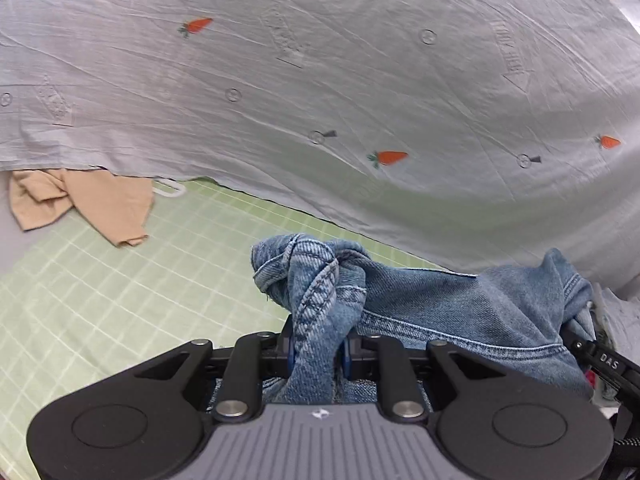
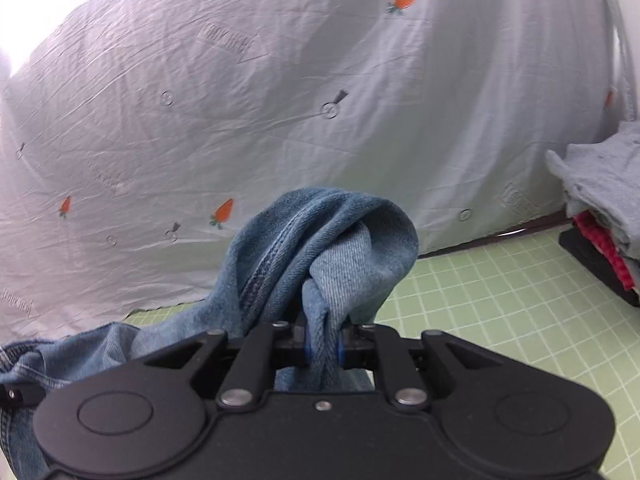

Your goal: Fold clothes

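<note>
A blue denim garment (image 1: 440, 304) hangs bunched between both grippers above the green grid mat (image 1: 120, 300). My left gripper (image 1: 318, 354) is shut on a twisted, seamed fold of the denim, which rises in a knot-like bundle in front of the fingers. In the right wrist view the same denim garment (image 2: 320, 240) loops up over my right gripper (image 2: 323, 350), which is shut on a thick fold of it. The fabric trails off to the left toward the other gripper. The fingertips of both grippers are mostly hidden by cloth.
A grey-white sheet with carrot prints (image 1: 360, 80) hangs as a backdrop behind the mat. A beige garment (image 1: 80, 204) lies at the mat's far left. A stack of grey and red clothes (image 2: 604, 208) sits at the right on the green mat (image 2: 500, 300).
</note>
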### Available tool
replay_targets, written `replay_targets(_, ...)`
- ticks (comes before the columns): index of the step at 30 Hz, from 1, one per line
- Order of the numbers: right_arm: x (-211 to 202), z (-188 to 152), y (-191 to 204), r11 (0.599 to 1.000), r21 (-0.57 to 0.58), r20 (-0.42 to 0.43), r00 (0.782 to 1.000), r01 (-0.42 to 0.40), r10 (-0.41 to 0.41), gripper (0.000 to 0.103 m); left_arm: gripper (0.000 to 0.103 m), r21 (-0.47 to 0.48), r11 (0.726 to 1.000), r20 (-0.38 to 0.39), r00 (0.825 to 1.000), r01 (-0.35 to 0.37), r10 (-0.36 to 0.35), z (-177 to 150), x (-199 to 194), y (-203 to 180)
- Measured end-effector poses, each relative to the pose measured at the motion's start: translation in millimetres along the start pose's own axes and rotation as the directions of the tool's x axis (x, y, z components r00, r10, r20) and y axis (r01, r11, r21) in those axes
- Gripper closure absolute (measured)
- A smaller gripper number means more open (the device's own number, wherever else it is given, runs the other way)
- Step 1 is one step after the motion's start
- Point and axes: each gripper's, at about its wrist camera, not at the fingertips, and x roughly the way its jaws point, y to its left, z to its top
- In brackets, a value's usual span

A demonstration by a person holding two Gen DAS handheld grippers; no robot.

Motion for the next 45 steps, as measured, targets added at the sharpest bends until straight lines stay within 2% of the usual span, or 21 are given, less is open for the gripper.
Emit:
replay_targets(1,5.4,-5.9,7.5,1.0,0.008,-0.023,1.0,-0.011,0.011,0.061,0.081,-0.013,0.998,-0.001,0.998,-0.065,0.065,4.3,5.0,21.7)
replay_targets(2,8.4,-13.7,10.7,1.0,0.023,-0.048,0.999,0.001,0.001,0.052,0.08,-0.012,0.99,-0.016,0.99,-0.141,0.141,3.9,13.1,42.3)
replay_targets(4,14.4,-29.2,17.0,0.998,0.051,-0.099,0.995,0.024,-0.019,0.051,0.079,0.005,0.962,-0.09,0.958,-0.273,0.272,-0.6,32.8,79.6)
replay_targets(5,17.5,-37.0,20.2,0.997,0.064,-0.124,0.992,0.037,-0.028,0.047,0.075,-0.017,0.952,-0.133,0.945,-0.305,0.3,-5.5,38.7,98.3)
replay_targets(8,18.8,-60.6,18.9,0.989,0.098,-0.192,0.977,0.11,-0.089,0.041,0.07,-0.101,0.93,-0.256,0.913,-0.354,0.319,-24.0,46.0,149.3)
replay_targets(10,13.7,-76.5,9.5,0.976,0.113,-0.23,0.961,0.185,-0.156,0.037,0.068,-0.09,0.934,-0.252,0.916,-0.345,0.314,-35.2,39.8,155.8)
replay_targets(12,8.6,-92.3,0.1,0.957,0.126,-0.269,0.938,0.261,-0.22,0.034,0.061,-0.077,0.942,-0.252,0.921,-0.326,0.298,-42.8,36.8,155.3)
replay_targets(14,3.5,-108.0,-9.9,0.933,0.142,-0.31,0.91,0.332,-0.276,0.033,0.046,-0.063,0.952,-0.255,0.927,-0.301,0.276,-48.8,35.4,151.5)
replay_targets(18,-5.1,-129.6,-26.7,0.888,0.216,-0.368,0.876,0.406,-0.311,0.032,0.035,-0.025,0.958,-0.243,0.931,-0.286,0.272,-49.4,36.1,141.8)
replay_targets(21,-8.3,-135.3,-28.0,0.877,0.209,-0.381,0.862,0.432,-0.334,0.031,0.027,-0.001,0.957,-0.209,0.936,-0.289,0.283,-45.5,29.6,137.4)
replay_targets(23,-9.4,-135.1,-29.2,0.877,0.211,-0.382,0.863,0.431,-0.332,0.03,0.017,0.004,0.956,-0.187,0.939,-0.292,0.287,-43.7,23.6,134.6)
replay_targets(26,-11.5,-134.4,-33.3,0.882,0.224,-0.379,0.871,0.415,-0.313,0.03,0.014,0.019,0.957,-0.161,0.944,-0.29,0.289,-45.1,17.0,126.1)
replay_targets(30,-8.8,-139.7,-38.9,0.898,0.242,-0.391,0.884,0.368,-0.257,0.03,0.012,0.066,0.962,-0.184,0.945,-0.264,0.271,-59.2,19.6,107.4)
replay_targets(34,-2.8,-147.3,-40.0,0.923,0.247,-0.406,0.896,0.295,-0.178,0.03,0.012,0.127,0.964,-0.244,0.935,-0.233,0.258,-82.4,33.3,86.5)
replay_targets(39,5.6,-152.0,-35.5,0.944,0.221,-0.418,0.898,0.245,-0.136,0.03,0.012,0.173,0.955,-0.322,0.902,-0.242,0.287,-107.5,50.1,78.6)
replay_targets(42,6.7,-152.6,-36.2,0.946,0.218,-0.417,0.899,0.241,-0.133,0.027,0.012,0.166,0.952,-0.323,0.898,-0.256,0.298,-111.9,50.3,82.8)
replay_targets(45,5.1,-151.4,-35.0,0.947,0.238,-0.395,0.912,0.215,-0.108,0.025,0.012,0.152,0.953,-0.323,0.898,-0.262,0.299,-109.0,49.7,89.3)
